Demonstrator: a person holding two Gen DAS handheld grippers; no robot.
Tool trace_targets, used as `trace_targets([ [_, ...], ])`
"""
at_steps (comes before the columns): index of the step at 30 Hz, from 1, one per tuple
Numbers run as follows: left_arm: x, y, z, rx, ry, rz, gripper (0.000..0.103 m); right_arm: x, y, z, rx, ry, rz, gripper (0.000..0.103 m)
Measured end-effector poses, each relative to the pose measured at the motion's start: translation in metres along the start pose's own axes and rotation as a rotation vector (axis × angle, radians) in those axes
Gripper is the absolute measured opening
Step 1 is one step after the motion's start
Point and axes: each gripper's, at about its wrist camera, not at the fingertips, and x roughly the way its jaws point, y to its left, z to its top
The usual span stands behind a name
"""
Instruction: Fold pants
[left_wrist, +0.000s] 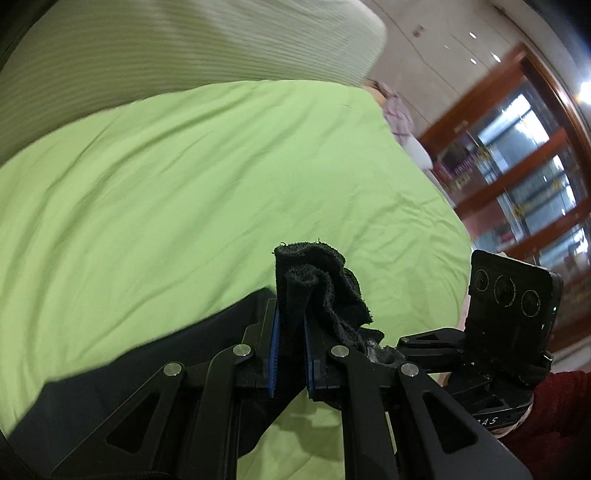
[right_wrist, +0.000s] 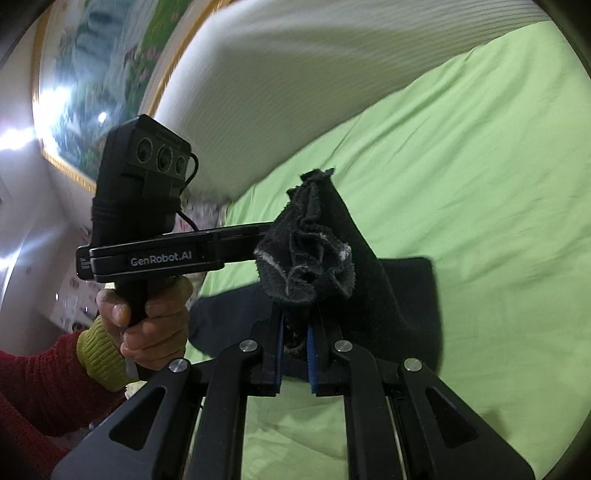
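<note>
While both grippers carry one bunched end of the black pants (right_wrist: 369, 266) above the green bedsheet (left_wrist: 184, 192), left gripper (left_wrist: 291, 332) and right gripper (right_wrist: 295, 332) clamped on cloth, the fold is mid-carry; next, lay this end squarely over the part lying on the sheet

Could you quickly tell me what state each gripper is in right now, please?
Left gripper: jaws closed on a bunched edge of the black pants.
Right gripper: jaws closed on another bunched edge of the same pants.
</note>
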Motion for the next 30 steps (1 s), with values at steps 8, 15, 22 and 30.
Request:
trace_targets([
  [8, -0.001, 0.049, -0.048, -0.164, -0.024, 0.04, 0.009, 0.058, 0.006, -0.01, -0.046, 0.158, -0.017, 0.012],
  [15, 0.007, 0.071, -0.072, -0.293, -0.036, 0.086, 0.006, 0.095, 0.006, -0.021, -0.069, 0.255, -0.049, 0.015],
  [22, -0.013, 0.094, -0.107, -0.456, -0.092, 0.113, 0.011, 0.12, 0.016, -0.017, -0.082, 0.317, -0.079, 0.027],
  [30, -0.058, 0.107, -0.15, -0.597, -0.216, 0.188, 0.026, 0.125, 0.037, -0.017, -0.105, 0.346, -0.034, 0.043],
])
